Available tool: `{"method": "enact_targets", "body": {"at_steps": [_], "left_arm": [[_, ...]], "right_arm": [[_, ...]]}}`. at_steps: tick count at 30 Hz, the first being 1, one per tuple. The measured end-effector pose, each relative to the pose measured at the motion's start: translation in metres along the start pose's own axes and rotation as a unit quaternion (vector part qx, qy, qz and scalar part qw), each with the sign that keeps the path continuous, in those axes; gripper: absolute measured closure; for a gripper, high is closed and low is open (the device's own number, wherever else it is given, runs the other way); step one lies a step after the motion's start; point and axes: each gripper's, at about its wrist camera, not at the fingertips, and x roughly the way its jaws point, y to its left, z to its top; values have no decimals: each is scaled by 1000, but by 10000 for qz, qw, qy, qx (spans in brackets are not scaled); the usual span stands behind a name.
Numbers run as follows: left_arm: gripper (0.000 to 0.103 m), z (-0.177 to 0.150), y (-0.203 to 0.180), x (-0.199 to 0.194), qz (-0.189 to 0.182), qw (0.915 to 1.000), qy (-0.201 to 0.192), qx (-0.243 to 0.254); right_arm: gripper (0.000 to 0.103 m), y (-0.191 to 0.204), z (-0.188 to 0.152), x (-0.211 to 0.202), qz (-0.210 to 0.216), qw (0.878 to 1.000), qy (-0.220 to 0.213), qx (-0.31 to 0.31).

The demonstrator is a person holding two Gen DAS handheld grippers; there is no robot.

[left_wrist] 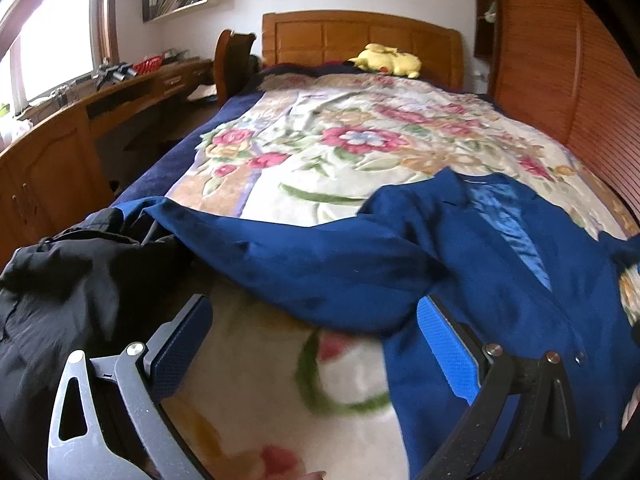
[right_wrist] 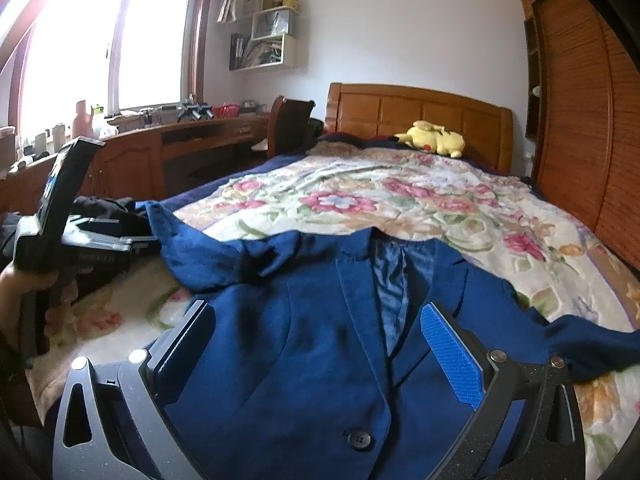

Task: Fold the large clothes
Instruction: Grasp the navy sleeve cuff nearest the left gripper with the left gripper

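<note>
A dark blue blazer (right_wrist: pixel 320 320) lies face up on the floral blanket (right_wrist: pixel 400 200), collar toward the headboard, one button (right_wrist: pixel 359 439) near the hem. Its left sleeve (left_wrist: pixel 280 256) stretches across to the bed's left side. My right gripper (right_wrist: pixel 316 328) hovers open over the blazer's chest, nothing between its blue pads. My left gripper (left_wrist: pixel 316 328) is open above the blanket, just below the outstretched sleeve, with the blazer's left edge by its right finger. In the right wrist view the left gripper's body (right_wrist: pixel 72 220) shows at the left, held by a hand (right_wrist: pixel 20 280).
A black garment (left_wrist: pixel 72 280) is heaped at the bed's left edge. A yellow plush toy (left_wrist: pixel 388 60) rests by the wooden headboard (left_wrist: pixel 360 36). A cluttered wooden desk (right_wrist: pixel 180 140) and chair (right_wrist: pixel 288 124) stand left; slatted wardrobe doors (right_wrist: pixel 580 120) line the right.
</note>
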Motion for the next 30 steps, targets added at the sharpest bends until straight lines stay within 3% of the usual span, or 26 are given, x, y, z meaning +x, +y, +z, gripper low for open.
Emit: {"method": "enact_targets", "body": {"at_steps": [5, 13, 21, 23, 25, 26, 27, 30], "left_arm": [[1, 7, 14, 25, -24, 9994, 227, -278], [19, 7, 18, 61, -25, 9964, 658, -536], [21, 7, 25, 83, 169, 9932, 925, -689], [36, 7, 26, 87, 16, 9925, 946, -775], [67, 8, 30, 93, -233, 9893, 1063, -973], [74, 9, 31, 95, -315, 9880, 1088, -1050], [89, 10, 30, 96, -321, 9879, 1092, -1057], [100, 16, 21, 90, -206, 9918, 949, -835]], "right_arm": [[1, -3, 1, 19, 117, 9996, 258, 4], [1, -6, 1, 19, 219, 9991, 371, 31], [1, -11, -1, 18, 242, 9990, 369, 56], [1, -12, -3, 17, 256, 9990, 365, 76], [1, -13, -3, 16, 273, 9989, 365, 100], [1, -14, -3, 15, 279, 9989, 362, 111], [1, -14, -3, 15, 280, 9989, 355, 118], [1, -19, -4, 15, 269, 9989, 340, 150]]}}
